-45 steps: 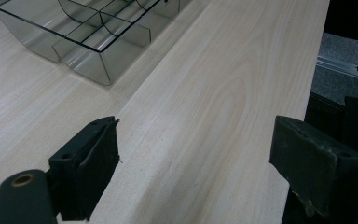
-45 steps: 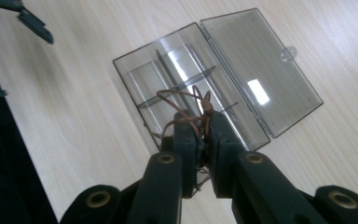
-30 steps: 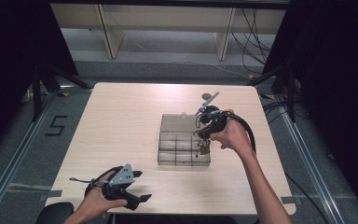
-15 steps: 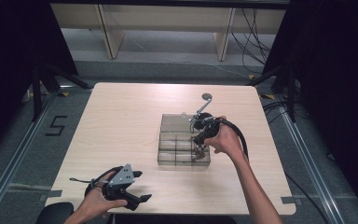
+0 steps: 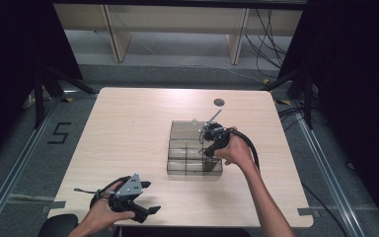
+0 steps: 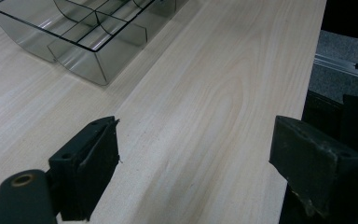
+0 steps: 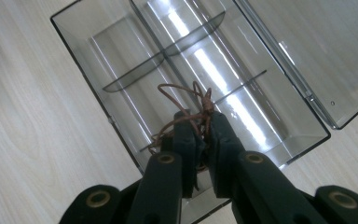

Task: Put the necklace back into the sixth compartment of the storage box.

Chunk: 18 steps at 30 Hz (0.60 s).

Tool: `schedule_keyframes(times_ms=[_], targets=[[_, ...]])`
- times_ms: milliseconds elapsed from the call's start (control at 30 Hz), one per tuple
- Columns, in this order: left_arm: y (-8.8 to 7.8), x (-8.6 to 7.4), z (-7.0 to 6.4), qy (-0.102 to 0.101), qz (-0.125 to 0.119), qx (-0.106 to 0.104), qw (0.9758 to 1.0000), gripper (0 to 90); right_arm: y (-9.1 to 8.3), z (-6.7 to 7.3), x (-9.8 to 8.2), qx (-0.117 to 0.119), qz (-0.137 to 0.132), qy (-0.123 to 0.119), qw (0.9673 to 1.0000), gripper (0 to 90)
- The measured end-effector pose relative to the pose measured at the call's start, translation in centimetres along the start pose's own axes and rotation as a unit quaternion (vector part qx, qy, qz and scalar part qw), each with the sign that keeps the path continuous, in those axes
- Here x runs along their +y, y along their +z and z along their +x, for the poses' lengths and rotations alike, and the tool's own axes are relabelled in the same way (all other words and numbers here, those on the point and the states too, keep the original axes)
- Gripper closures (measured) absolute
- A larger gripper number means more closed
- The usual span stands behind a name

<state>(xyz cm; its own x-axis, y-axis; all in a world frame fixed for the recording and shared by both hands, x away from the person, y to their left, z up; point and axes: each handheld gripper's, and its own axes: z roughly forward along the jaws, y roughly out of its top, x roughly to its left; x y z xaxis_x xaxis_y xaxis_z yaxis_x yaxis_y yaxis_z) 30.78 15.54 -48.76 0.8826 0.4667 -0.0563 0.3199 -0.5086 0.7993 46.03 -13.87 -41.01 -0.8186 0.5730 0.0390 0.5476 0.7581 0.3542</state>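
Note:
A smoky clear compartment box stands right of the table's middle, its lid folded open at the far side. My right gripper hangs over the box's near right corner, shut on a bundle of thin brown cord. In the right gripper view the cord loops out past the gripper, above the divided compartments. My left gripper rests at the table's near left edge, open and holding nothing. In the left gripper view that gripper frames bare wood, with the box at upper left.
A small dark round disc lies on the table behind the box. The pale wooden table ends close to the left gripper at the near edge. Black cables trail from both grippers.
My right gripper has carried the cord from the box's far right part toward its near right corner and lower. The left gripper has stayed put.

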Motion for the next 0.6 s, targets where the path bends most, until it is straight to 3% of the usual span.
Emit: schedule_keyframes(times_ms=[333,400,600], targets=[[0.0,0.0,0.1,0.006,0.003,-0.003,1.0,15.1,1.3,-0.4,-1.3,0.01,0.02,0.009,0.9997,83.8],[0.0,0.0,0.1,0.004,0.003,-0.002,1.0,15.1,1.7,-0.7,-1.5,0.011,0.022,-0.002,0.9997,83.8],[0.1,0.0,0.0,0.002,0.004,0.001,1.0,15.0,2.6,-0.8,-2.1,0.02,0.038,0.013,0.999,83.7]])
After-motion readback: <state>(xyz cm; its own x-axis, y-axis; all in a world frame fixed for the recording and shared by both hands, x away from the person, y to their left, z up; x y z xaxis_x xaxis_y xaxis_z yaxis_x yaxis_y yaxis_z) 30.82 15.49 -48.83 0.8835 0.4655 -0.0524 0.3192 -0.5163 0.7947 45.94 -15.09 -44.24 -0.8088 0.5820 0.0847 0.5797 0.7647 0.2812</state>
